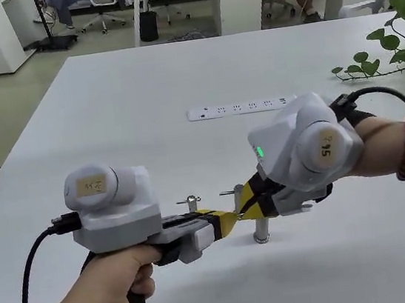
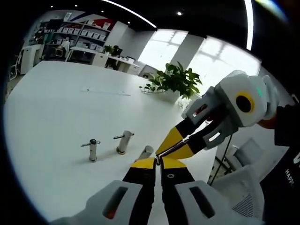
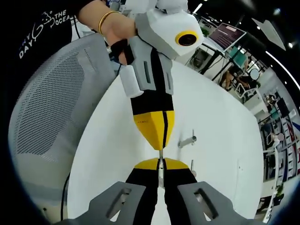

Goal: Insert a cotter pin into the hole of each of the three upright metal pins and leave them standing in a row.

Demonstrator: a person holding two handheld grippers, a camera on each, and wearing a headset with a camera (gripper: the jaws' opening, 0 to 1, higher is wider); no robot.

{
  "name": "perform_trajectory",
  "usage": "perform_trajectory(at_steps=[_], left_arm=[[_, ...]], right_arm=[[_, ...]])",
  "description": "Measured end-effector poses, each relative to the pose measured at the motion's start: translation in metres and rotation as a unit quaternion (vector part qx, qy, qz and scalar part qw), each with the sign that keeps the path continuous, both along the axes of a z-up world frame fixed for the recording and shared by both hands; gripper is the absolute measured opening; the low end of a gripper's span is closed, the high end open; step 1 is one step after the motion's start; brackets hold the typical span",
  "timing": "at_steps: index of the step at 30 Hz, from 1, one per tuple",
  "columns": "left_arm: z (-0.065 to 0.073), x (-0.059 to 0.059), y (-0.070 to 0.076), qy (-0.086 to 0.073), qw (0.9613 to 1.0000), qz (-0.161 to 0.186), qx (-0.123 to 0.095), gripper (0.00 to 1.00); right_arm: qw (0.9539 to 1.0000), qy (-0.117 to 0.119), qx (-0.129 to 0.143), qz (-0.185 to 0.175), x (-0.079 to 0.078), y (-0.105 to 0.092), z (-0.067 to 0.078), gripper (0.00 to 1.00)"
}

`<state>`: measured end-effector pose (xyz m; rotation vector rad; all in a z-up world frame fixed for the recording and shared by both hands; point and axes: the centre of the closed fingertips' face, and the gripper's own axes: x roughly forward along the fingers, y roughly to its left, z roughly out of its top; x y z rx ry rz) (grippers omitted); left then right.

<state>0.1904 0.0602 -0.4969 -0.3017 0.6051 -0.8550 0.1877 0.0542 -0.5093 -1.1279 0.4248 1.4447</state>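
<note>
Near metal pin (image 1: 261,235) half-hidden behind right hand-held gripper (image 1: 240,208); probable cotter pin (image 2: 171,149) too small.

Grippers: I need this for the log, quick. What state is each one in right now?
Left gripper: shut on the cotter pin.
Right gripper: shut on the same cotter pin, at its other end.

Head view above, looking down; gripper views close, facing each other, sharing pins (image 2: 123,142).
</note>
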Motion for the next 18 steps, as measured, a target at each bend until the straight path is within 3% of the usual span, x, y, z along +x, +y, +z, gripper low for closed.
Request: perform_trajectory(at_steps=[2,9,12,15,18], left_arm=[[0.0009,0.0006,0.0004,-0.003,1.0,0.0,-0.001,0.0],[-0.0002,0.0018,0.0016,-0.019,0.9997,-0.007,0.014,0.0],[-0.0004,0.003,0.0034,-0.035,0.999,-0.014,0.025,0.0],[-0.0018,0.0014,0.0055,-0.039,0.9986,-0.018,0.031,0.0],[-0.0031,0.0009,0.0076,-0.04,0.9984,-0.019,0.034,0.0]], right_arm=[[1.0,0.001,0.006,0.0,0.0001,0.0004,0.0007,0.0],[0.9978,0.043,0.034,-0.037,0.0009,-0.0003,-0.0019,0.0],[0.9953,0.061,0.047,-0.059,0.002,-0.0019,-0.0031,0.0],[0.9882,0.1,0.069,-0.092,0.0026,-0.0049,-0.0041,0.01],[0.9812,0.125,0.095,-0.112,0.0036,-0.0055,-0.0035,0.0]])
